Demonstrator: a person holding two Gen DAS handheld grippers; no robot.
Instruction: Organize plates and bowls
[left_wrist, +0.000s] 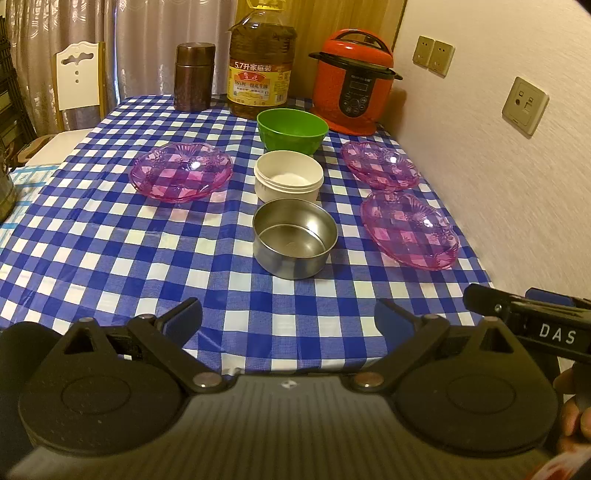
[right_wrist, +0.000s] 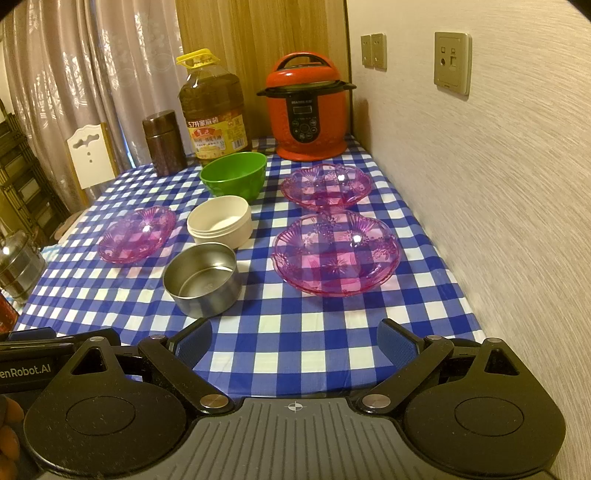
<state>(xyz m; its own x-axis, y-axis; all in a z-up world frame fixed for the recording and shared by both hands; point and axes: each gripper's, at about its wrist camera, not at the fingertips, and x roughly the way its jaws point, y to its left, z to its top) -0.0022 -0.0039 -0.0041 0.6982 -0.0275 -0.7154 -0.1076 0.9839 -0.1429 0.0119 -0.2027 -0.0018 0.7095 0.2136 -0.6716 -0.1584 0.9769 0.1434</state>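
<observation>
1. Left wrist view puts the left gripper (left_wrist: 288, 317) low in the frame, jaws spread wide with nothing between them, over the near edge of the checked bench (left_wrist: 92, 251).
2. Right wrist view shows the right gripper (right_wrist: 295, 338) the same way: jaws wide apart, empty, well short of any dish.
3. Three bowls run up the frame's centre in the left view: steel bowl (left_wrist: 294, 238) lowest, white bowl (left_wrist: 288, 175) touching or just behind it, green bowl (left_wrist: 292, 129) highest.
4. Three purple plates lie apart: one left of centre (left_wrist: 181, 171), two at the right (left_wrist: 380, 164) (left_wrist: 409, 229).
5. Nothing is stacked yet, so the step is likely a first reach. A jaw over one rim wall should grip better than spanning a whole dish; the thin plate edges look slippery.
6. Only the right view shows a metal pot (right_wrist: 18, 260) at its left edge and the oil bottle's yellow cap (right_wrist: 197, 59); the left view crops both.
</observation>
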